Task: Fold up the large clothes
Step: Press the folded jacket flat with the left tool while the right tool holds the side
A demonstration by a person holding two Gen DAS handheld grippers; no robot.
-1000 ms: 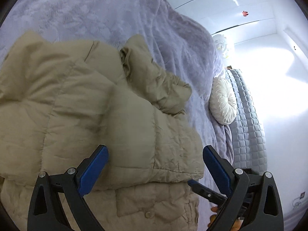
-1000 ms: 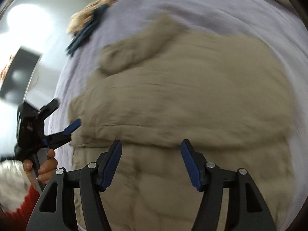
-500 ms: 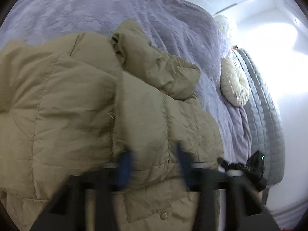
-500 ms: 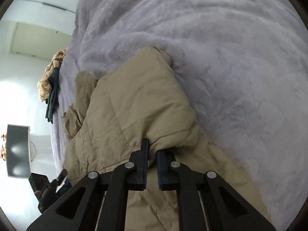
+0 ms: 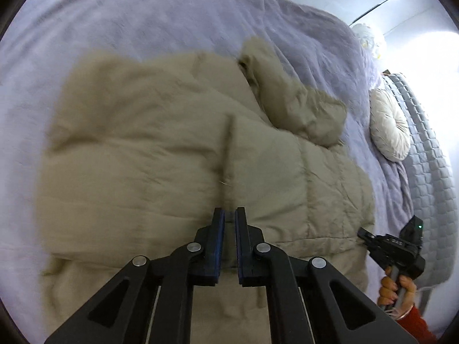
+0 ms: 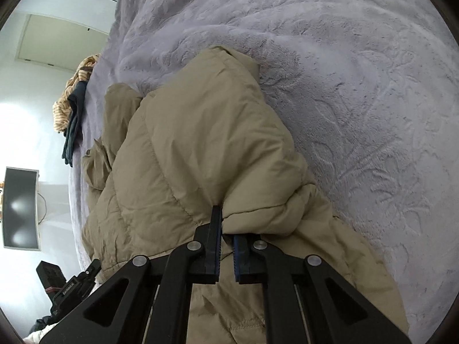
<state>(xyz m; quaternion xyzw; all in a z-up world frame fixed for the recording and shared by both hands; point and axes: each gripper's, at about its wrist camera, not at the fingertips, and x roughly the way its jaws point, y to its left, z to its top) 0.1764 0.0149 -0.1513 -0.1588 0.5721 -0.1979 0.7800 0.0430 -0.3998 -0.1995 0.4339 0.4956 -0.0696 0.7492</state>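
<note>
A beige quilted puffer jacket lies partly folded on a lavender bed cover, its sleeve bunched at the far right. My left gripper is shut on the jacket's folded edge. In the right wrist view the jacket fills the middle. My right gripper is shut on a quilted fold of it. The right gripper also shows in the left wrist view, held in a hand.
A round cream cushion and a grey quilted spread lie at the bed's right side. Striped and dark clothes sit piled at the far bed edge. A dark monitor hangs on the wall.
Both grippers were open above the jacket one second ago. They have closed on its fabric, the right first, then the left. The jacket's near layer has shifted.
</note>
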